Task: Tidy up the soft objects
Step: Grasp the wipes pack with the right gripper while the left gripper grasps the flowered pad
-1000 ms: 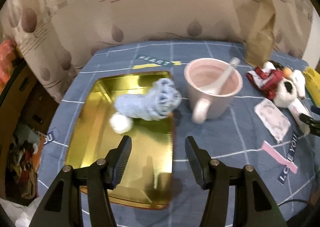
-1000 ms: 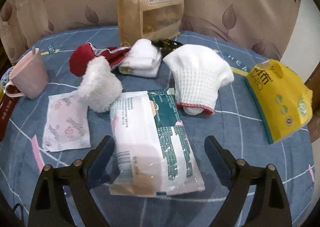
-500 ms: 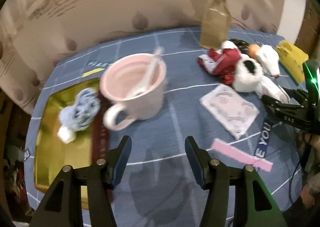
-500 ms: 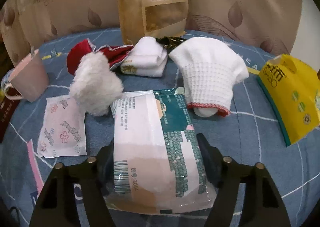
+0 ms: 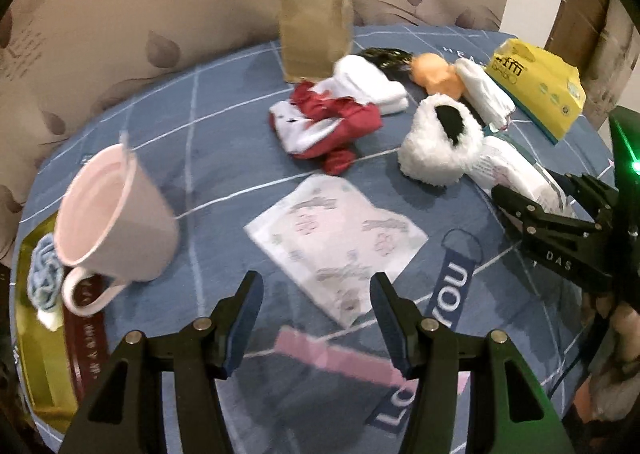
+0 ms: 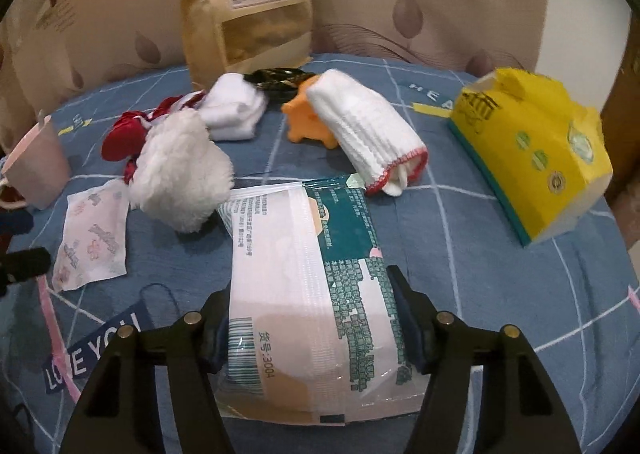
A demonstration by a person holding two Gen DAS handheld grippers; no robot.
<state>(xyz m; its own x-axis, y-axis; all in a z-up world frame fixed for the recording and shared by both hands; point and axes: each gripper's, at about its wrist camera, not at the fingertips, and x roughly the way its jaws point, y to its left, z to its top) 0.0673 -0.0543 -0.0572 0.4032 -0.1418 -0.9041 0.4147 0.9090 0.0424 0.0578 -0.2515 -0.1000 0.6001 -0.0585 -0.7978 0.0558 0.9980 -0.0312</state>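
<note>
Now, your right gripper [image 6: 310, 328] had just been closing and clamped the mask pack [image 6: 308, 290]. Your left gripper [image 5: 316, 306] hung apart, the small packet [image 5: 332, 238] at twelve o'clock.

So on your counter [image 6: 460, 214] the mask pack [image 6: 312, 294] sits nearest you, with the fluffy slipper [image 6: 180, 174] just behind it to the left and the rolled towel [image 6: 368, 134] behind to the right. The tissue box [image 6: 532, 150] is far right, the paper bag [image 6: 248, 2] stands at the back, and the mug [image 5: 116, 214] is way left beside the tray [image 5: 40, 354].

Glossy plastic pack [image 6: 316, 294], fluffy white slipper [image 6: 180, 174], matt blue cloth table cover [image 6: 460, 214].
</note>
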